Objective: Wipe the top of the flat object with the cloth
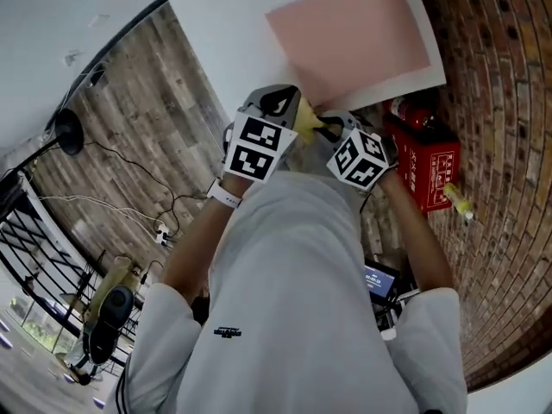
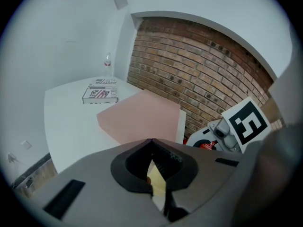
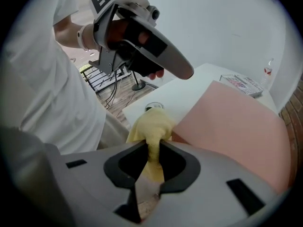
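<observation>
Cloth [image 3: 152, 123] bunches out of your right gripper [image 3: 150, 144], clamped in its jaws, just short of the pink board's [image 3: 236, 126] near edge on the white table [image 3: 184, 96]. Your left gripper [image 2: 150, 141] hangs beside it, jaws together, seemingly empty. Both are drawn in close to your body. The head view misses the book [image 2: 100, 93] that lies beyond the board.

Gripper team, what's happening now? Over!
Right gripper shut on yellow cloth, at corner of pink flat object. Left gripper shut, empty. Book far off, not in the way.
</observation>
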Demonstrator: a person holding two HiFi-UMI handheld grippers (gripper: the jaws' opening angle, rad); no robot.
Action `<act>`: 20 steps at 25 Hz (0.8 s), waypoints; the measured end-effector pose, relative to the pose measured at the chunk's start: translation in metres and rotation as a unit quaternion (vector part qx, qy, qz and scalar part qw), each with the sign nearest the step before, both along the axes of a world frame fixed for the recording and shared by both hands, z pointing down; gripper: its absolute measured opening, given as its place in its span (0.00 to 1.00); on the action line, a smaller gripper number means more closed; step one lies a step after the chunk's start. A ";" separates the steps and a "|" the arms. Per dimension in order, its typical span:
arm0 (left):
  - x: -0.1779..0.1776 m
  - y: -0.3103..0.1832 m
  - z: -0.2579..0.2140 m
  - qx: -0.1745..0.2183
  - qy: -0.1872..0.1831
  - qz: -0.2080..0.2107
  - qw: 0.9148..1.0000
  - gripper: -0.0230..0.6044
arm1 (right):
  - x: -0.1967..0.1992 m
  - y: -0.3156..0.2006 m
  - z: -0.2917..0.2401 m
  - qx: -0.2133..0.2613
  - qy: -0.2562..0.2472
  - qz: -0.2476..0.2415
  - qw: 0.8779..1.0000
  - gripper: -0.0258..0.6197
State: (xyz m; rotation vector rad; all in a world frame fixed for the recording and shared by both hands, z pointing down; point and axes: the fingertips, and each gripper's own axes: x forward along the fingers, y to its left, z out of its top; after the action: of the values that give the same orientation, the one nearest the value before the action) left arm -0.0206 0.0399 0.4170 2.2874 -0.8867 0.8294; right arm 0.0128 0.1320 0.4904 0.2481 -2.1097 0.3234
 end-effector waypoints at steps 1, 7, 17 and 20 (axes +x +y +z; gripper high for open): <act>0.005 -0.001 0.002 -0.002 -0.002 0.007 1.000 0.07 | 0.005 0.001 0.001 -0.001 0.000 0.007 1.000 0.16; 0.031 -0.007 0.020 -0.016 -0.016 0.046 0.999 0.07 | 0.019 -0.001 0.003 -0.010 -0.014 0.046 0.999 0.16; 0.053 -0.008 0.058 -0.043 -0.050 0.088 0.994 0.07 | 0.023 -0.001 0.009 -0.015 -0.036 0.070 0.997 0.16; 0.056 -0.006 0.059 -0.051 -0.060 0.101 0.992 0.07 | 0.036 -0.006 0.013 -0.015 -0.031 0.095 0.995 0.16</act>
State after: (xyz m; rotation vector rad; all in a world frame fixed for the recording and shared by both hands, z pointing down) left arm 0.0351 0.0340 0.4764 2.2816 -0.6533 1.0855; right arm 0.0493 0.1261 0.5033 0.4276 -2.1452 0.4805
